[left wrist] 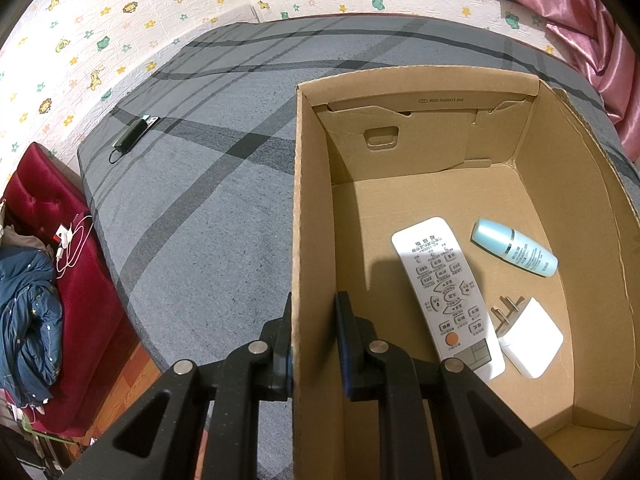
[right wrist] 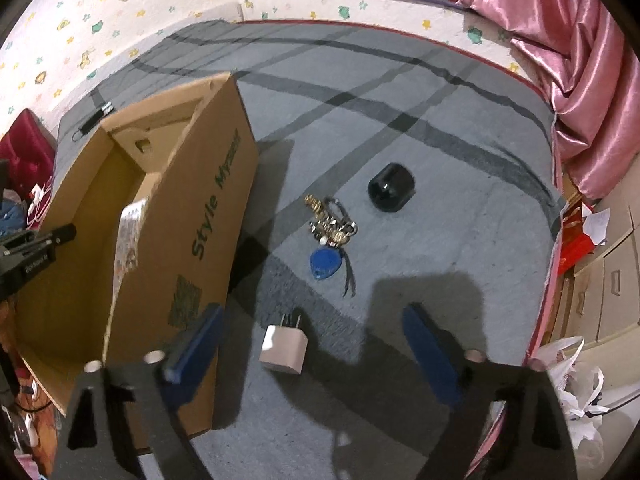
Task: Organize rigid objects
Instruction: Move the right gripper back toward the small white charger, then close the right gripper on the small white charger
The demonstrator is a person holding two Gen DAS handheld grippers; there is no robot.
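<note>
An open cardboard box [left wrist: 312, 208] stands on the grey striped bed. Inside lie a white remote [left wrist: 448, 292], a light blue bottle [left wrist: 514, 252] and a white charger [left wrist: 530, 338]. My left gripper [left wrist: 314, 320] is shut on the box's left wall, one finger on each side. In the right wrist view the box [right wrist: 188, 220] stands at left. My right gripper [right wrist: 312, 320] is open and empty above a white plug adapter [right wrist: 284, 346]. A key bunch with a blue fob [right wrist: 328, 240] and a black round object [right wrist: 392, 192] lie beyond it.
A small black device with a cord [left wrist: 134, 136] lies far left on the bed. A red bench with clothes and cables [left wrist: 48, 264] stands left of the bed. Pink curtains [right wrist: 580, 80] hang at right; drawers and plastic bags [right wrist: 588, 380] stand by the bed's right edge.
</note>
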